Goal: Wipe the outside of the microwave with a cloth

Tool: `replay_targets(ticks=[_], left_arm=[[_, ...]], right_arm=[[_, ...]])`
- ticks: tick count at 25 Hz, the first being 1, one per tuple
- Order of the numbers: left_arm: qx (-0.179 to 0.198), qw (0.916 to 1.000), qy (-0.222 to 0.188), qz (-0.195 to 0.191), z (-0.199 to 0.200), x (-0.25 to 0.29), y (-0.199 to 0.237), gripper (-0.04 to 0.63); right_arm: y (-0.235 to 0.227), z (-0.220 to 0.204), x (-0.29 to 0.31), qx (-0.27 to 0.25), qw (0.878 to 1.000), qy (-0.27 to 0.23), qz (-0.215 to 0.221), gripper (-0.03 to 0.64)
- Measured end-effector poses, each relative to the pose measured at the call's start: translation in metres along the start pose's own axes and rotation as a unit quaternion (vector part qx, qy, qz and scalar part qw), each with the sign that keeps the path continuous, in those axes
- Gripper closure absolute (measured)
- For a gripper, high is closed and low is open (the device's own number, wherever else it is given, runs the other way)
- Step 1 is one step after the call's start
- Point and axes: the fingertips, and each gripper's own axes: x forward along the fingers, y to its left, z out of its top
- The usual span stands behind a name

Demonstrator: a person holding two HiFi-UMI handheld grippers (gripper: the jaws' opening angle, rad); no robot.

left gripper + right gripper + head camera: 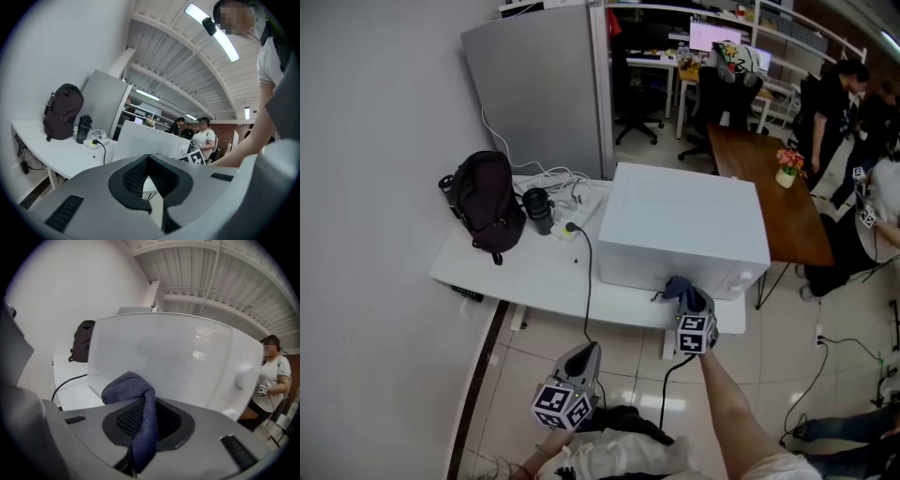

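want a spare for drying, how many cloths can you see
1: a blue cloth, pinched in the right gripper at the front of the microwave. Another could lie hidden behind the microwave.

White table against the wall. On it: white microwave at the right end, dark backpack at the left, black bottle just beside it, power strip with trailing cable.

1 overhead, 2 low; microwave shared
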Motion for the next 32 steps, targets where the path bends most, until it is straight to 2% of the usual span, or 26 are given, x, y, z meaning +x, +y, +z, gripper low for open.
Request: replay_targets(ticks=[5,7,11,15,18,21,24,28,32], left_arm=[[0.013,0.9988,0.011,-0.047,-0.005,0.019,-0.029,0.609],[0.012,0.9982,0.014,-0.057,-0.008,0.023,-0.038,0.609],[0.008,0.9981,0.010,-0.060,-0.011,0.025,-0.050,0.609],[0.005,0.9984,0.012,-0.055,-0.019,0.009,-0.062,0.609],[0.003,0.9983,0.021,-0.054,-0.032,-0.006,-0.070,0.609],[0.000,0.9982,0.032,-0.051,-0.044,-0.020,-0.074,0.609],[0.005,0.9977,0.022,-0.064,-0.042,-0.034,-0.085,0.609],[0.024,0.9951,0.009,-0.095,-0.041,-0.071,-0.103,0.609],[0.029,0.9927,-0.007,-0.117,-0.047,-0.133,-0.119,0.609]], right_arm=[[-0.098,-0.045,-0.048,0.064,0.991,0.047,-0.104,0.538],[-0.115,-0.058,-0.066,0.081,0.988,0.052,-0.117,0.539],[-0.119,-0.064,-0.090,0.107,0.988,0.025,-0.106,0.539],[-0.089,-0.063,-0.130,0.187,0.980,0.002,-0.071,0.539],[-0.056,-0.057,-0.169,0.225,0.974,-0.009,-0.032,0.539],[-0.031,-0.057,-0.217,0.251,0.968,-0.009,-0.025,0.538],[-0.011,-0.060,-0.269,0.286,0.958,-0.013,-0.026,0.540],[0.021,-0.051,-0.327,0.295,0.955,-0.036,-0.017,0.540],[0.058,-0.040,-0.383,0.288,0.955,-0.063,-0.015,0.540]])
